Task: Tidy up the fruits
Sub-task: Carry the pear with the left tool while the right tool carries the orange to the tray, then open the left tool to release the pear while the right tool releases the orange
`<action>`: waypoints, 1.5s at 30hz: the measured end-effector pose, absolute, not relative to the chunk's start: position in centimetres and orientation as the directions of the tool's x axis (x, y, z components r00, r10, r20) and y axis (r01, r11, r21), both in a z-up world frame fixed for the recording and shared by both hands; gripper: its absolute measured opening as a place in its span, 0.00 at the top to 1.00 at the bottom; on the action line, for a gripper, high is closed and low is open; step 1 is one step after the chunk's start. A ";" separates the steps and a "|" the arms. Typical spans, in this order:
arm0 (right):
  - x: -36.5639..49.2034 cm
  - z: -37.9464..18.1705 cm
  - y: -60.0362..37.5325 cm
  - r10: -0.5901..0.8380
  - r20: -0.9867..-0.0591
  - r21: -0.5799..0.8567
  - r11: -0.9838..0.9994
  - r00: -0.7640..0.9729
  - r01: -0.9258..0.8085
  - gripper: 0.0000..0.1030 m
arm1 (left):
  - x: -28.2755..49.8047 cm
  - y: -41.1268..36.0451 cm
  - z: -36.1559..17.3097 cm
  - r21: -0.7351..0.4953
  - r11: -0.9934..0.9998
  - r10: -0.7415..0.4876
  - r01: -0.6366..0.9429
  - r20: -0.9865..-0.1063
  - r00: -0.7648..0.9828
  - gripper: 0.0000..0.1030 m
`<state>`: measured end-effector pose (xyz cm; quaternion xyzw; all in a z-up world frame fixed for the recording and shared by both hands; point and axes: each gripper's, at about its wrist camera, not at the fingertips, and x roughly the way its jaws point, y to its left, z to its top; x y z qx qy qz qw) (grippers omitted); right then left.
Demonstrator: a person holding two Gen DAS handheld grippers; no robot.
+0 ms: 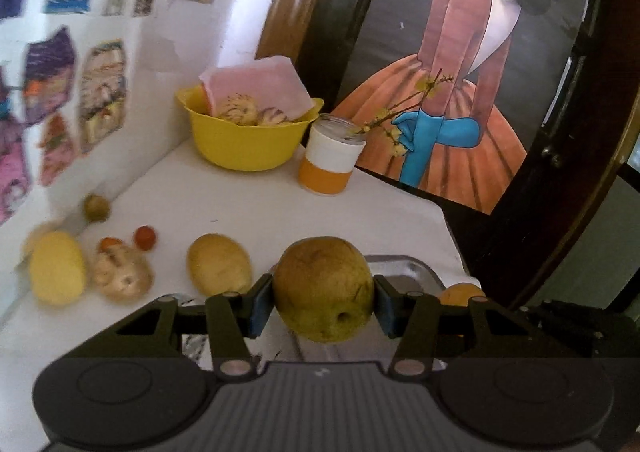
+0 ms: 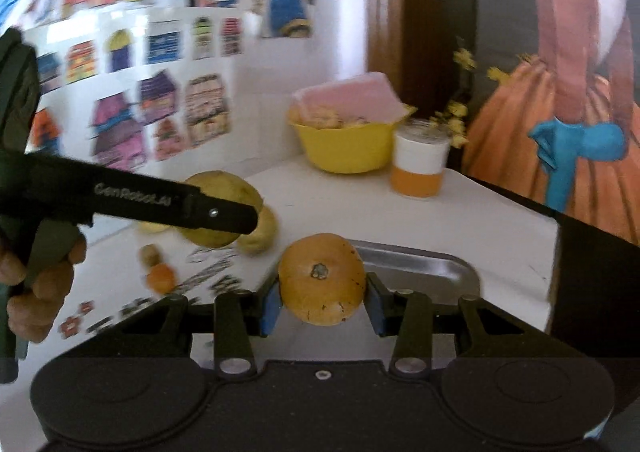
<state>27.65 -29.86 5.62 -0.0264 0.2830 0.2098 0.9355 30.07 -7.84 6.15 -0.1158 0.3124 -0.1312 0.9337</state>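
Left wrist view: brownish-green pear [image 1: 323,288] clamped in the left gripper [image 1: 323,306], raised above the metal tray [image 1: 420,272].
Right wrist view: orange citrus fruit [image 2: 321,279] pinched between the blue pads [image 2: 271,310] of the right gripper [image 2: 322,308], stem end toward the camera, just before the same tray [image 2: 432,264]. Best lowered one at a time, released only once resting on the tray floor, since both look round and likely to roll. Left tool reaching in level from the left, held by a hand [image 2: 38,284]. Remaining loose: potato-like fruit [image 1: 219,264], small tomatoes [image 1: 145,237], others on the white table [image 1: 248,203].
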 end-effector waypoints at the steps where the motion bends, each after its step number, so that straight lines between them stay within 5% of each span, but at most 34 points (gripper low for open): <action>1: 28.3 5.3 -30.3 0.374 -0.547 0.085 0.915 0.749 -0.395 0.56 | 30.7 -8.2 5.8 -0.302 0.937 -0.322 0.175 -0.554 0.768 0.46; 31: 36.3 -0.3 -30.4 0.286 -0.666 0.031 0.933 0.689 -0.358 0.55 | 36.3 -10.4 0.1 -0.311 0.934 -0.345 0.178 -0.644 0.683 0.45; 38: 34.9 -0.1 -30.5 0.276 -0.655 0.013 0.935 0.703 -0.355 0.40 | 34.8 -10.7 1.3 -0.291 0.937 -0.338 0.193 -0.612 0.716 0.36; 45: 31.0 2.3 -31.2 0.263 -0.588 0.003 0.947 0.765 -0.322 0.15 | 31.2 -9.8 3.9 -0.280 0.940 -0.323 0.196 -0.539 0.778 0.11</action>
